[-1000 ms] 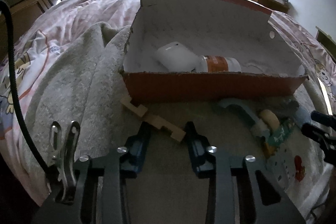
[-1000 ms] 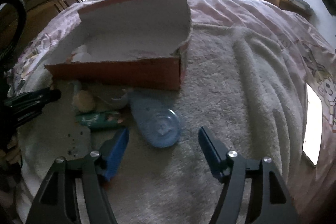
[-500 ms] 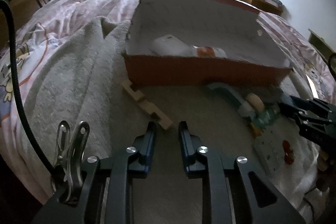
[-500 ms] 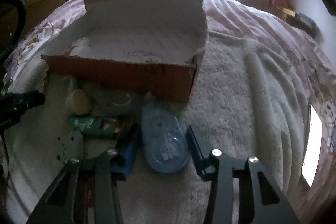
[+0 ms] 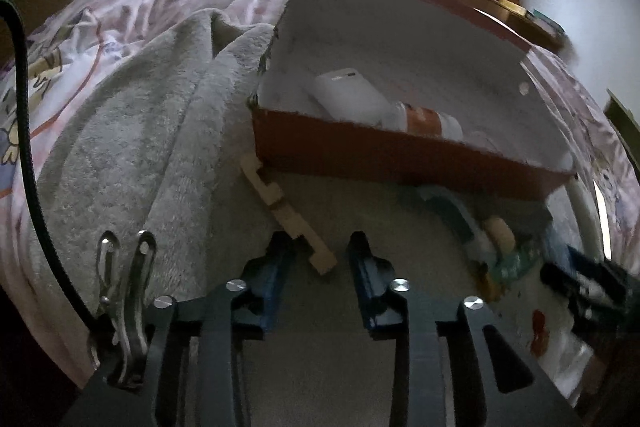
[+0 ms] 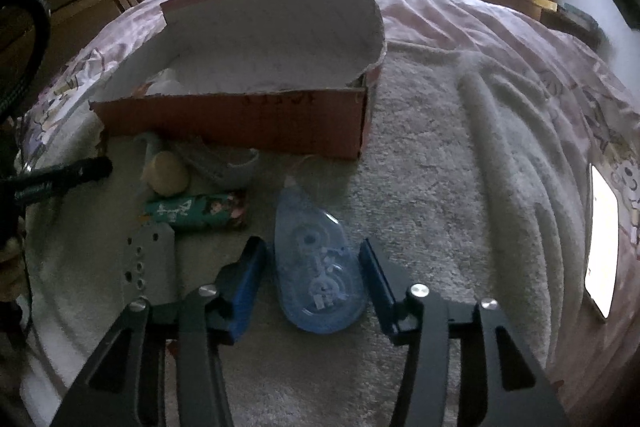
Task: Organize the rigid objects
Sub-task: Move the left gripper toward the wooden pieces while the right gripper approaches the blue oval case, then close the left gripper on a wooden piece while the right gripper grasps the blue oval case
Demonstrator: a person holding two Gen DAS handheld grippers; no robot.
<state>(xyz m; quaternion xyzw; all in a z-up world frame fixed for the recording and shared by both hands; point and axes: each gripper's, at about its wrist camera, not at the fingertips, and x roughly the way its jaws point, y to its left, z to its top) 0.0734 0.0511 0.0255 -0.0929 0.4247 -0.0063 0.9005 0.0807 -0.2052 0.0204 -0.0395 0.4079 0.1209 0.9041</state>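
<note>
Blue correction-tape dispenser lies between right tool fingers, jaws wide, not gripping. Left tool narrow-open, wooden piece end just ahead. Risk: smooth rounded shell squirts out on soft blanket before box.

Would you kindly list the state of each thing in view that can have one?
Cardboard box: open, lid up.
White bottle: lying inside the box.
Wooden piece: flat on blanket, near end between left gripper jaws, not clamped.
Blue tape dispenser: flat, between right gripper jaws, ungripped.
Green tube: lying on its side.
</note>
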